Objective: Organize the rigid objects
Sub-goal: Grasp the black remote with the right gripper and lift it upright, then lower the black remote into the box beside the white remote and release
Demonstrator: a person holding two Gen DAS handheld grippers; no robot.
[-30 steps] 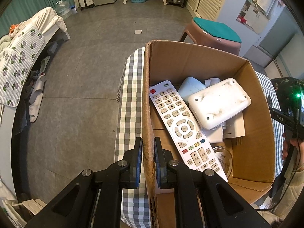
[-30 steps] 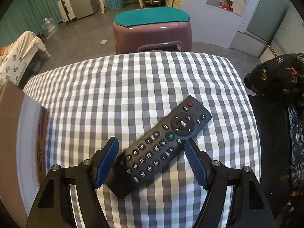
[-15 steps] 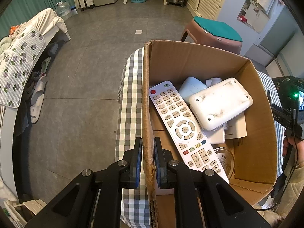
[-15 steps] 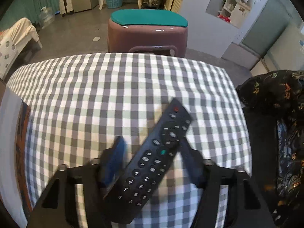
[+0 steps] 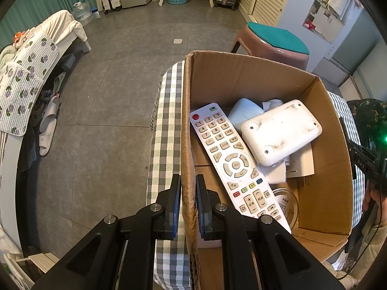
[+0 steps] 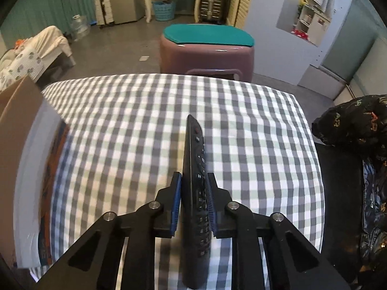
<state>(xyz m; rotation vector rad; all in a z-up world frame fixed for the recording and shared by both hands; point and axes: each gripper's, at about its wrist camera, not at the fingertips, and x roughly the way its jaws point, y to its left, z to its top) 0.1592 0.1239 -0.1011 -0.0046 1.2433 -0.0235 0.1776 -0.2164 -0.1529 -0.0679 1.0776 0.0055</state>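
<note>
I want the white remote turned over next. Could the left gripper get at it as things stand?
Probably not yet. The left gripper is shut on the cardboard box wall, so it would have to let go first. The white remote lies uncovered on top just inside that wall.

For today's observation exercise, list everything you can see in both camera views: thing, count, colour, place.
cardboard box: 1, brown, on checked cloth
white remote: 1, in box
white device: 1, in box, over remote's edge
round tin: 1, silver, box bottom
black remote: 1, on edge, between right pads
checked cloth: 1, grey-white, table
stool: 1, mauve, teal top, behind table
left gripper: shut on box wall
right gripper: closing on black remote
</note>
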